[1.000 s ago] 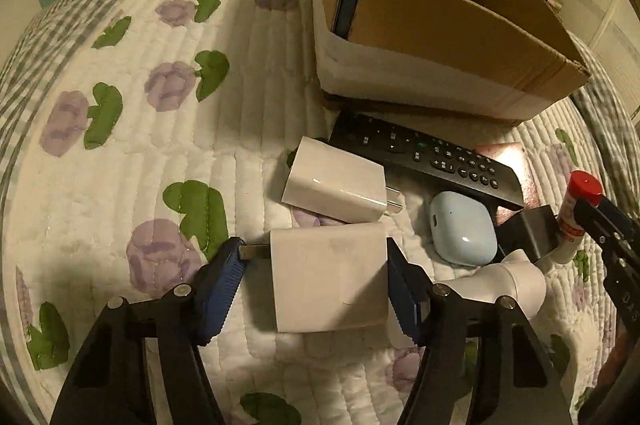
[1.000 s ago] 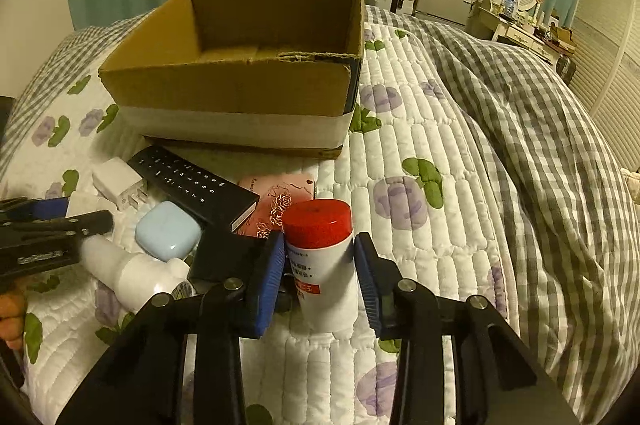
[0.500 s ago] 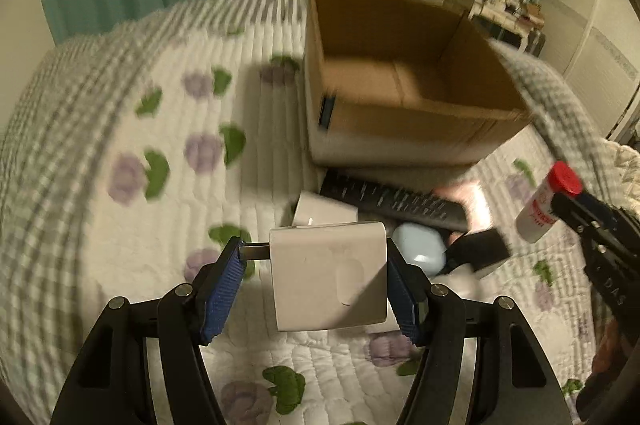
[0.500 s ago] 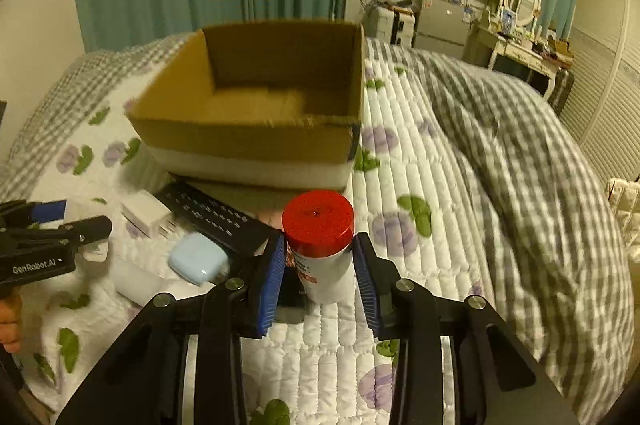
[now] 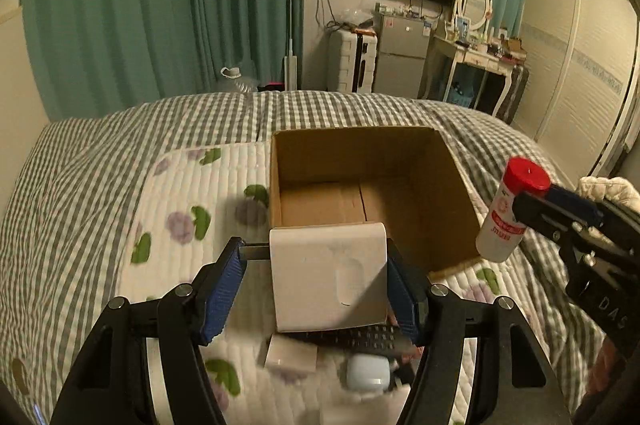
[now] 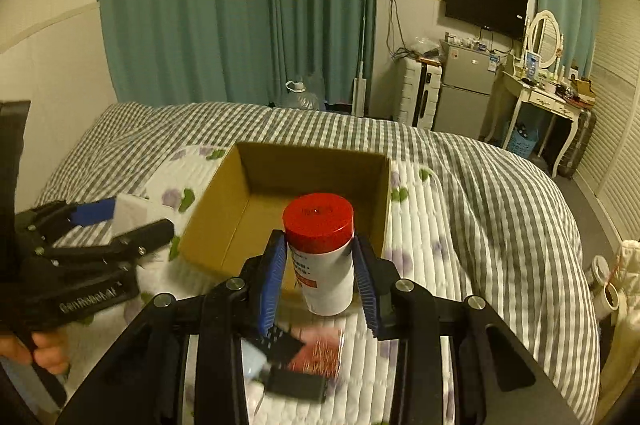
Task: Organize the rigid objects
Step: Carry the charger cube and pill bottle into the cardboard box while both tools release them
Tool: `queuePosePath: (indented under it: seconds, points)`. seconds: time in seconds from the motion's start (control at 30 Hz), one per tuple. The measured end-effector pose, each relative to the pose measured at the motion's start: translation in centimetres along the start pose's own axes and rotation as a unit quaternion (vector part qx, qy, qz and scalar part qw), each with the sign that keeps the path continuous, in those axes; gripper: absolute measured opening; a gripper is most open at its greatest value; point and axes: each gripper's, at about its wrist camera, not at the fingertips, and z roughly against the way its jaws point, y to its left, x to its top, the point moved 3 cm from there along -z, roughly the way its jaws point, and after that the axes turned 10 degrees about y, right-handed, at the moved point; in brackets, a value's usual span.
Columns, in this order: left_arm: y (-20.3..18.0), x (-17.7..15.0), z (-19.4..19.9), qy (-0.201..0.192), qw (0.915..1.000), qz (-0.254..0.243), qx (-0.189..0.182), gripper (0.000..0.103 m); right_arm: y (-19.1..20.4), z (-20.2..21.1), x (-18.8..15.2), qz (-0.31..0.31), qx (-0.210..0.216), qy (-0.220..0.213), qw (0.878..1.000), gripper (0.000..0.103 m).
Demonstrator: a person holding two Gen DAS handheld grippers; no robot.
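Note:
My left gripper [image 5: 320, 285] is shut on a white charger block [image 5: 328, 277] and holds it in the air just before the near wall of an open, empty cardboard box [image 5: 448, 193]. My right gripper [image 6: 320, 273] is shut on a white bottle with a red cap [image 6: 322, 257], upright, raised above the near rim of the box [image 6: 216, 209]. The bottle also shows in the left wrist view [image 5: 508, 213]. The left gripper with the charger shows at the left of the right wrist view [image 6: 120, 221].
Below the grippers on the quilt [image 5: 192, 185] lie a black remote [image 5: 352, 339], a second white charger [image 5: 290, 353], a pale blue earbud case [image 5: 368, 375], a pink card [image 6: 320, 349] and a black block [image 6: 296, 385]. A checked blanket [image 6: 500, 193] covers the bed's far side.
Both grippers have lifted their objects off the quilt and risen well above it, toward the box. The box's inside is now in view from above.

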Motion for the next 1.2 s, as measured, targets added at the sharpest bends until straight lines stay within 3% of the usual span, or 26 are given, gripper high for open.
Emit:
queuePosePath:
  seconds: [0.17, 0.33, 0.53, 0.6, 0.67, 0.8, 0.87, 0.93, 1.03, 1.2]
  points:
    - [-1.3, 1.5, -4.1, 0.011, 0.9999, -0.008, -0.001, 0.068, -0.9, -4.0, 2.2, 0.001, 0.002, 0.025, 1.0, 0.034]
    - [-1.7, 1.5, -7.7, 0.025, 0.9997, -0.004, -0.002, 0.068, -1.7, -8.3, 2.2, 0.009, 0.004, 0.056, 0.998, 0.033]
    - [-1.8, 1.5, -10.1, 0.039, 0.9992, -0.007, 0.006, 0.069, -2.6, -11.5, 1.9, 0.008, 0.011, 0.063, 0.998, 0.034]
    - [-2.0, 1.5, -9.7, 0.021, 0.9997, -0.01, 0.007, 0.07, -3.0, -12.0, 2.1, 0.003, 0.017, 0.059, 0.998, 0.034]
    - [-2.1, 1.6, -9.3, 0.018, 0.9998, -0.01, 0.006, 0.078, -3.0, -12.2, 2.1, -0.001, 0.027, 0.055, 0.998, 0.034]
    - [-2.1, 1.6, -7.7, 0.01, 0.9998, -0.012, 0.011, 0.079, -3.4, -11.8, 2.1, -0.009, 0.027, 0.054, 0.998, 0.034]
    - [-1.8, 1.5, -6.4, 0.007, 0.9998, -0.011, 0.014, 0.079, -3.5, -10.9, 2.4, -0.012, 0.025, 0.048, 0.998, 0.041]
    - [-1.6, 1.3, -4.6, 0.0, 0.9999, -0.009, 0.015, 0.082, -3.7, -9.6, 2.7, -0.016, 0.015, 0.044, 0.999, 0.055]
    - [-1.2, 0.7, -1.5, -0.018, 0.9998, -0.001, 0.011, 0.095, -3.8, -6.7, 3.2, -0.019, 0.006, 0.032, 0.999, 0.059]
    - [-0.7, -0.7, 3.2, -0.036, 0.9993, 0.0, 0.011, 0.101, -3.3, -1.8, 3.0, -0.015, -0.006, 0.015, 1.0, 0.072]
